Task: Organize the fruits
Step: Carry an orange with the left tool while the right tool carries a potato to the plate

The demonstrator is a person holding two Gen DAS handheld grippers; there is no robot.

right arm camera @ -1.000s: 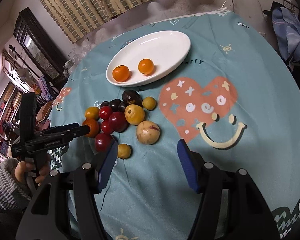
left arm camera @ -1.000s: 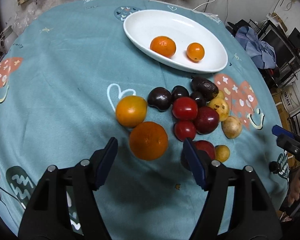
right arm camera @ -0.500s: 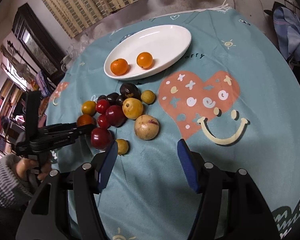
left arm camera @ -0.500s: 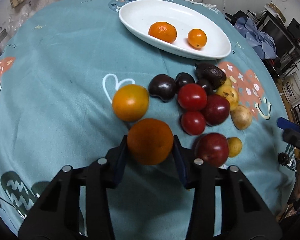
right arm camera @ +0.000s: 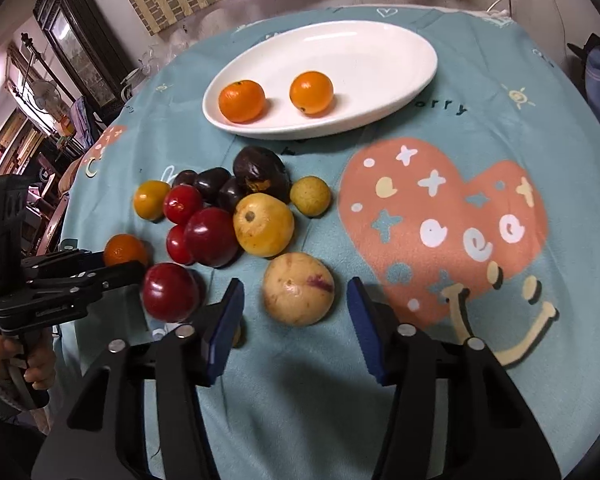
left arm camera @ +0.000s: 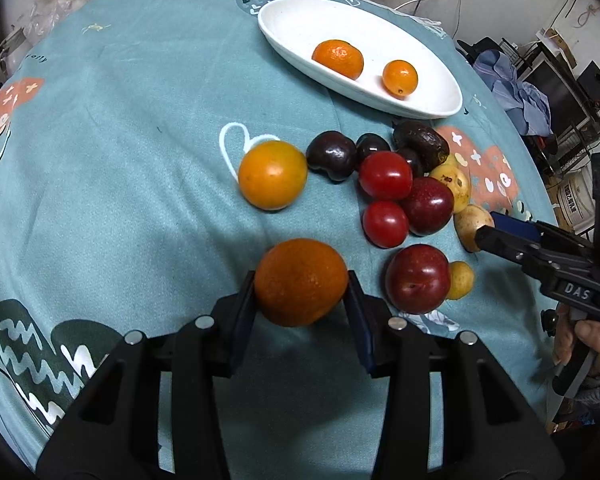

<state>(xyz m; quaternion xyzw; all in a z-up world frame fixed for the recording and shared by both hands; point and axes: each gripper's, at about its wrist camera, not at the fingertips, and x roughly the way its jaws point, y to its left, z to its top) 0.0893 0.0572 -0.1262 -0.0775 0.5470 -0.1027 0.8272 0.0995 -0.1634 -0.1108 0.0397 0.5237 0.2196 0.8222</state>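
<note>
My left gripper (left arm camera: 301, 300) is shut on a dark orange (left arm camera: 301, 282), held just above the teal cloth; it also shows in the right wrist view (right arm camera: 125, 251). A white oval plate (left arm camera: 440, 100) at the back holds two small oranges (left arm camera: 338, 59) (left arm camera: 399, 78). A pile of fruit lies in front of it: a yellow-orange fruit (left arm camera: 272, 174), dark plums (left arm camera: 332, 155), red tomatoes (left arm camera: 385, 175), red plums (left arm camera: 417, 278). My right gripper (right arm camera: 296, 312) is open, its fingers on either side of a pale yellow fruit with purple streaks (right arm camera: 298, 294).
The round table carries a teal cloth with a pink heart print (right arm camera: 440, 216). A larger yellow fruit (right arm camera: 263, 225) and a small one (right arm camera: 310, 195) lie in the pile. Furniture and clothes (left arm camera: 516, 96) stand beyond the table's right edge.
My left gripper closed on the dark orange and lifted it slightly. My right gripper moved forward, so the pale streaked fruit now lies between its open fingers.
</note>
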